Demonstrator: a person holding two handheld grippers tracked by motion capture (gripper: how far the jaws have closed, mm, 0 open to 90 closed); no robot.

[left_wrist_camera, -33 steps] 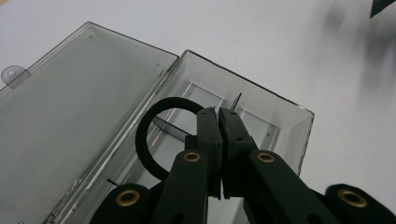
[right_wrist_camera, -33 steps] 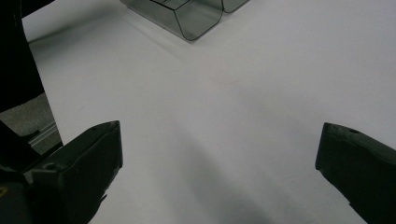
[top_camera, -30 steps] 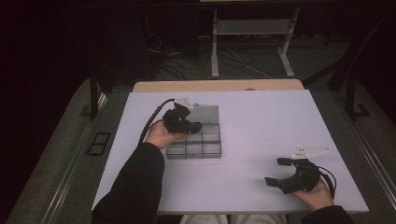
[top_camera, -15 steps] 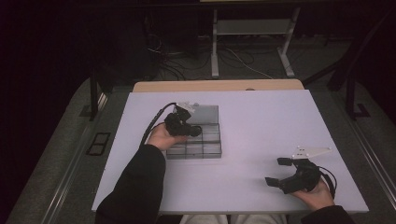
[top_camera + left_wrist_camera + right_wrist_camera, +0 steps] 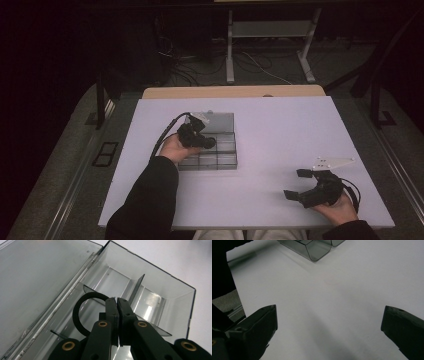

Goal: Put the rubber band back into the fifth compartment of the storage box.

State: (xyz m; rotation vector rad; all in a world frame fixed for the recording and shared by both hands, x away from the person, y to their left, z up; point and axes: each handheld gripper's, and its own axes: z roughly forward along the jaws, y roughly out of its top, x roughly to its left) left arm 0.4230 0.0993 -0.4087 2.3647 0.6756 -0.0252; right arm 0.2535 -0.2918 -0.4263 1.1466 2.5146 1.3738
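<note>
Fingers first: my left gripper has its two black fingers pressed flat together, and a black rubber ring curls out from between them, pinched at its edge. From above, that gripper sits over the clear compartment box, near the middle of the desk, with my left hand wrapped round its body. The ring hangs inside the box, over a compartment next to the hinge; whether it touches the floor of that compartment I cannot tell.

My right gripper rests low at the near right part of the desk, well apart from the box, in my right hand. Its fingers stand wide apart with only bare white desk between them, so that side is released and holds nothing. A corner of the box shows at the top of the right gripper view.

No brand, label or readable writing appears on the box, the ring or the grippers.

Counts: one box, its smoky transparent lid folded open flat beside the tray; one ring; two grippers. In the left gripper view I count three thin upright dividers in the tray. From above, the tray looks split into a grid, though the number of cells is too small to make out. Brass-coloured rivets dot my left fingers' linkages, four visible.
</note>
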